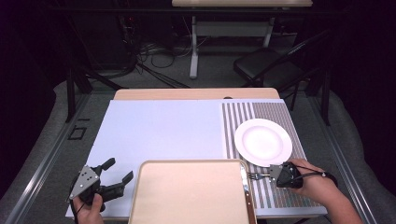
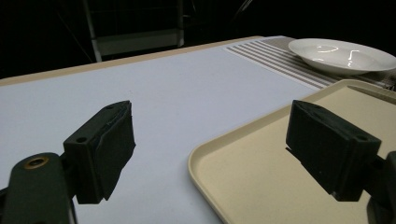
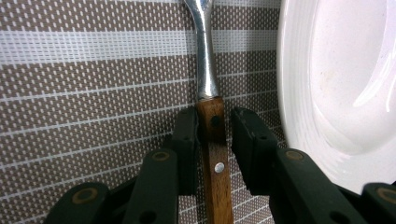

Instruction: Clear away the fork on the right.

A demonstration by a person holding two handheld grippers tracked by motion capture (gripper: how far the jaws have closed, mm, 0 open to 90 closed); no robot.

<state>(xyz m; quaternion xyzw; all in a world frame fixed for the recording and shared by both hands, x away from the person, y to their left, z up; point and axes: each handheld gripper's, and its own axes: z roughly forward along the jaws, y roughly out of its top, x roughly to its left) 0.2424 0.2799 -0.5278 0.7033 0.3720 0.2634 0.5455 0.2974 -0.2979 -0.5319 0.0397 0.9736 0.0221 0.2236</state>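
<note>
Fork with wooden handle and steel neck (image 3: 211,116): lying on the grey-and-white striped woven placemat (image 3: 93,70), just beside the round white ceramic plate (image 3: 345,74). Right gripper (image 3: 214,135): jaws either side of the handle, one seemingly touching, a slight gap at the other. Left gripper (image 2: 210,154): jaws spread wide, holding nothing, one over the beige plastic tray (image 2: 261,186), well apart from the plate.

Gaping hand-held gripper (image 2: 210,154) — perhaps over tray (image 2: 261,186)
</note>
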